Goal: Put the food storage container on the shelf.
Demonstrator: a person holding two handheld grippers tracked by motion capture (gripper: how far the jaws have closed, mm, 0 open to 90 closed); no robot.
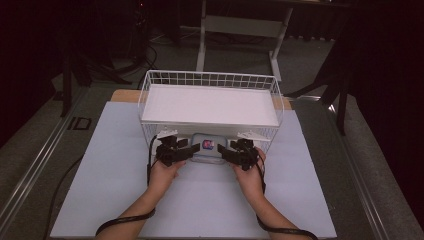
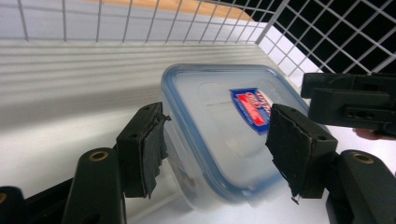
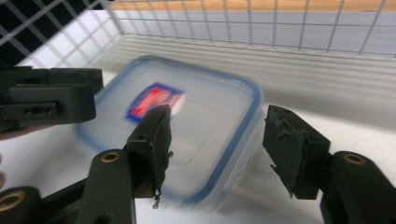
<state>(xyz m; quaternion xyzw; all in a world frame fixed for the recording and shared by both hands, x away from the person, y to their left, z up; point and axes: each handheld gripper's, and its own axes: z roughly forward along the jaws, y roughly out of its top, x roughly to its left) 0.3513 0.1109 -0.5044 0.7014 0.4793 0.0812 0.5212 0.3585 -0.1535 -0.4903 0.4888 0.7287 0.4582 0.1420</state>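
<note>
A clear plastic box [image 1: 209, 146] with a blue-rimmed lid and a red and blue label sits on the white mat under the lower tier of the wire rack [image 1: 150, 90]. My left gripper [image 1: 195, 148] reaches in from the left. In the left gripper view the box [image 2: 210, 121] has its near corner between the jaws of my left gripper [image 2: 217, 147], with a sliver of space at the left pad [image 2: 149, 149]. My right gripper [image 1: 222, 149] comes from the right. Its jaws stand open around the opposite corner of the blurred box [image 3: 205, 121], apart from the right pad [image 3: 289, 149].
The white wire rack has a flat white shelf [image 1: 210, 105] above the box and mesh walls close on both sides. A white mat [image 1: 100, 175] covers the table. A person's hands and forearms come in from the front edge. A desk frame [image 1: 240, 25] stands behind.
</note>
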